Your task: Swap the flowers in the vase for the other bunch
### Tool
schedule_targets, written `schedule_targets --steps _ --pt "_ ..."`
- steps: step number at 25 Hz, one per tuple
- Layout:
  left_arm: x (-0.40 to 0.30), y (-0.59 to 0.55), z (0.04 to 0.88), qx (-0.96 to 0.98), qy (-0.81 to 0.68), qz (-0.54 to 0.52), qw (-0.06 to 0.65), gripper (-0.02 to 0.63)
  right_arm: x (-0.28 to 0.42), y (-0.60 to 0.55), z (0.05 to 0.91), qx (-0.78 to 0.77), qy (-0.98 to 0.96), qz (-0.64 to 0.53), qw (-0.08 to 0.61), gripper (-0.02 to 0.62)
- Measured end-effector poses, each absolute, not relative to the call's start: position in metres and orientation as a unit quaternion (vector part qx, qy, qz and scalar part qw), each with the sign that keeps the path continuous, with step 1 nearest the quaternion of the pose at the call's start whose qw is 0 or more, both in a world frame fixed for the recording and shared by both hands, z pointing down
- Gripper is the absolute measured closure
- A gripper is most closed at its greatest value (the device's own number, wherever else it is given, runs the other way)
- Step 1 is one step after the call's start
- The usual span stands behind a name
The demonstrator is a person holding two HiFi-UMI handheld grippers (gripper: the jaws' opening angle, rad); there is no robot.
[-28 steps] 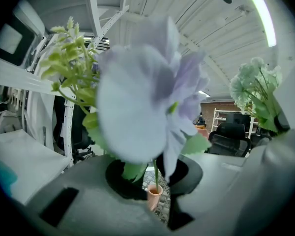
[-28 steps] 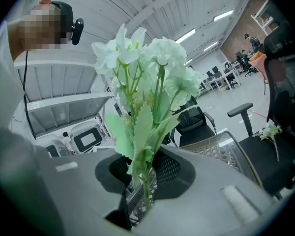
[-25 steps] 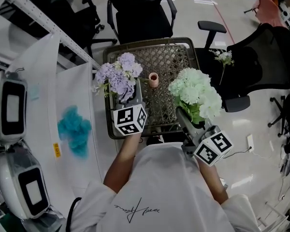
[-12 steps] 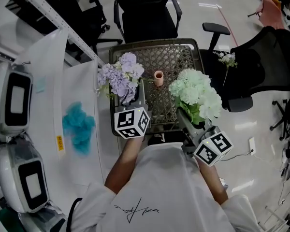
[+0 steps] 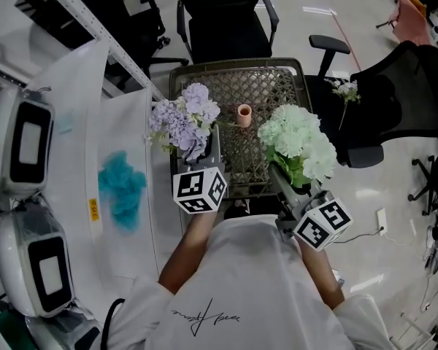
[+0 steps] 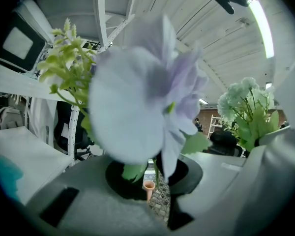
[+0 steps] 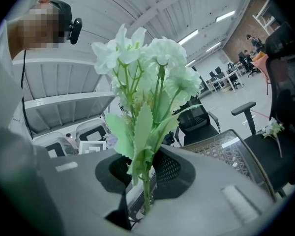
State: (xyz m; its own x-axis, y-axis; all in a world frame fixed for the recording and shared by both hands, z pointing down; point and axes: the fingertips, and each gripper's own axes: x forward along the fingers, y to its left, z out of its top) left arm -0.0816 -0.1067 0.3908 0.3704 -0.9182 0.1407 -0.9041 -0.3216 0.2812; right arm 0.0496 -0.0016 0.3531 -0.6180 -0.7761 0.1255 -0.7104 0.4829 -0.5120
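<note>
My left gripper (image 5: 210, 146) is shut on the stems of a lilac bunch (image 5: 184, 119), held upright over the left side of the wicker table (image 5: 277, 73). In the left gripper view the lilac bunch (image 6: 142, 102) fills most of the picture. My right gripper (image 5: 279, 177) is shut on the stems of a pale green bunch (image 5: 298, 141) over the table's right front corner; in the right gripper view the green bunch (image 7: 145, 82) rises from between the jaws. A small terracotta vase (image 5: 244, 114) stands upright between the two bunches, with nothing seen in it. The vase (image 6: 148, 188) also shows low between the left jaws.
A white table (image 5: 124, 195) at the left carries a teal bunch (image 5: 122, 190). Two white machines (image 5: 25, 144) stand further left. Black office chairs (image 5: 226, 20) ring the wicker table; one at the right (image 5: 383, 100) holds a loose white sprig (image 5: 342, 90).
Both bunches have shifted slightly away from me and upward in the head view, the lilac one more. Both grips are unchanged.
</note>
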Motion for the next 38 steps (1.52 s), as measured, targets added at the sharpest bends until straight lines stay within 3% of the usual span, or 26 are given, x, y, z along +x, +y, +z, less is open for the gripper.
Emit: schedule_targets --steps 15,38 --pt "-0.089 -0.073 0.371 0.827 -0.546 -0.012 0.132 0.555 0.033 0.004 0.358 -0.424 0.863 -0.269 0.053 0.517" --pt "-0.101 -0.034 0.377 0.827 -0.536 -0.002 0.167 0.560 0.018 0.007 0.366 -0.412 0.867 -0.277 0.038 0.517"
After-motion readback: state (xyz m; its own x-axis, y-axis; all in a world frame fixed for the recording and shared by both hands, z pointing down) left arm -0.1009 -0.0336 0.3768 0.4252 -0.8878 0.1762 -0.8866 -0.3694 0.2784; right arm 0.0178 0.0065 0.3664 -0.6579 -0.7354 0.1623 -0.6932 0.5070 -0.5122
